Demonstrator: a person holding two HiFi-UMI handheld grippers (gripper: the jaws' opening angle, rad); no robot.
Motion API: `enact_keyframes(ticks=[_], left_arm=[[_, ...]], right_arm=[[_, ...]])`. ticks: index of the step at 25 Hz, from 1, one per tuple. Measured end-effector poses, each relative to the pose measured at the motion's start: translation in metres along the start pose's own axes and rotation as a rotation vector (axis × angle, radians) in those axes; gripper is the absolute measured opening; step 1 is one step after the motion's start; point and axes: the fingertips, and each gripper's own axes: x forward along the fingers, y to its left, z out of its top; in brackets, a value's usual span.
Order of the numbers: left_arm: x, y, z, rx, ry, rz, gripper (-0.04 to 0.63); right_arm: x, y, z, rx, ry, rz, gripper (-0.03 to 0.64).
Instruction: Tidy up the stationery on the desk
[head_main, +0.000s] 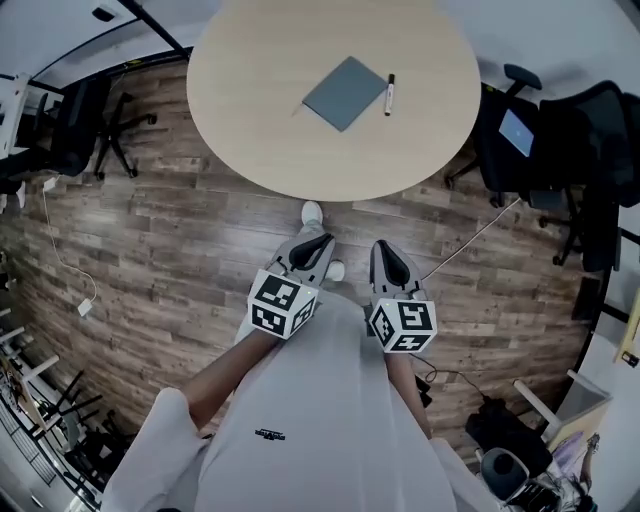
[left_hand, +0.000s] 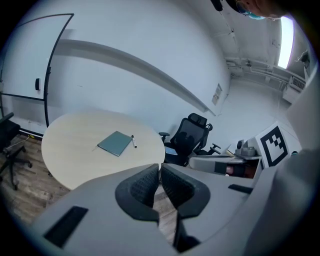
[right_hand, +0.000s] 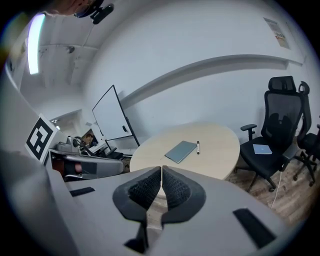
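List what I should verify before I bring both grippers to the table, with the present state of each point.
1. Left gripper empty: ok, jaws shut, nothing between them.
2. Right gripper empty: ok, jaws shut, nothing between them.
3. Grippers over the table: not ok, both are above the floor, short of its edge.
4. Notebook flat and closed: ok.
5. Marker free to grasp: ok, it lies beside the notebook with nothing on it.
6. Marker cap on: cannot tell, too small.

both grippers, left gripper (head_main: 318, 243) and right gripper (head_main: 385, 249), jaws closed, empty.
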Motion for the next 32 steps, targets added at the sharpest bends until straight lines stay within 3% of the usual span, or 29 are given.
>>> enact_keyframes(ticks=[7, 12, 18, 24, 29, 32], left_arm=[[0.041, 0.070, 0.091, 0.003, -0.069, -0.021, 0.032], [0.064, 0.122, 0.132, 0.008, -0.071, -0.034, 0.032], [0.088, 0.175, 0.141, -0.018, -0.037, -0.029, 0.032], [0.119, 0.194, 0.142, -0.044, 0.000, -0.030, 0.032], [0.141, 0.202, 0.144, -0.049, 0.014, 0.001, 0.032], [0.161, 0.211, 0.137, -0.058, 0.048, 0.020, 0.032]], right_arm=[[0.076, 0.000, 0.079, -0.019, -0.014, -0.001, 0.035], [0.134, 0.001, 0.113, 0.004, 0.002, -0.017, 0.035], [0.189, -0.004, 0.127, 0.010, 0.043, -0.049, 0.035], [0.226, -0.029, 0.119, 0.063, 0.119, -0.067, 0.035], [0.251, -0.046, 0.122, 0.084, 0.115, -0.077, 0.035], [0.267, -0.058, 0.122, 0.158, 0.113, -0.076, 0.035]])
